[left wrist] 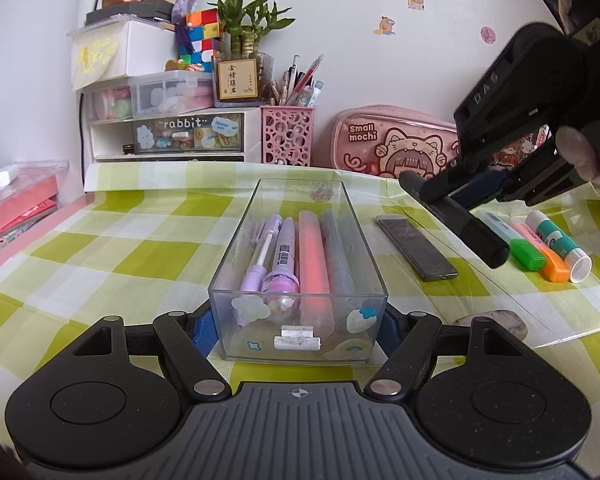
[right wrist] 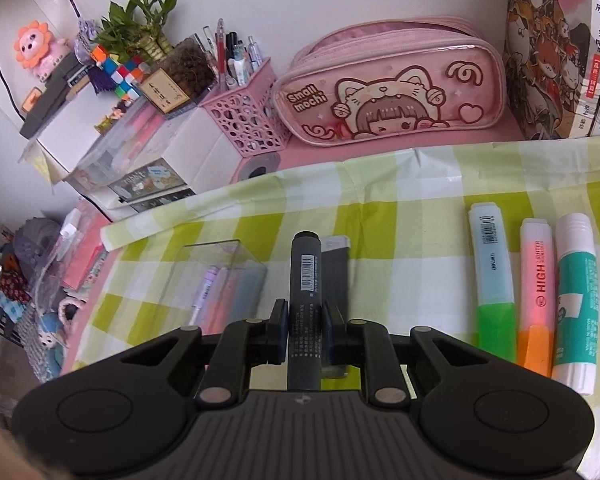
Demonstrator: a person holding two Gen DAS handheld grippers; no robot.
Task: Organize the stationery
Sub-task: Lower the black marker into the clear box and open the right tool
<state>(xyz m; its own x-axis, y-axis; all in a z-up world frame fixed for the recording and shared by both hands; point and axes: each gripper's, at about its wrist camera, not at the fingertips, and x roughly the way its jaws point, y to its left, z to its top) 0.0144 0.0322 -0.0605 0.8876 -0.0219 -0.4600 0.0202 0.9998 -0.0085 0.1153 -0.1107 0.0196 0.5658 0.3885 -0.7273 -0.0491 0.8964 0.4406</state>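
Note:
A clear plastic box (left wrist: pixel 236 264) stands on the checked cloth and holds several pens and highlighters. My left gripper (left wrist: pixel 298 330) is shut on the near end of this box, one blue pad on each side. My right gripper (right wrist: pixel 305 326) is shut on a black marker (right wrist: pixel 306 276), held above the cloth; it shows in the left wrist view (left wrist: pixel 456 216) too. A green highlighter (right wrist: pixel 494 280), an orange highlighter (right wrist: pixel 538 292) and a glue stick (right wrist: pixel 576 300) lie side by side on the right. A dark flat case (left wrist: pixel 416 246) lies between box and highlighters.
A pink pencil case (right wrist: pixel 388 84), a pink pen holder (right wrist: pixel 246 120), drawer units (left wrist: pixel 168 136) and books (right wrist: pixel 556 48) line the back wall. A pebble (left wrist: pixel 496 320) lies near my left gripper.

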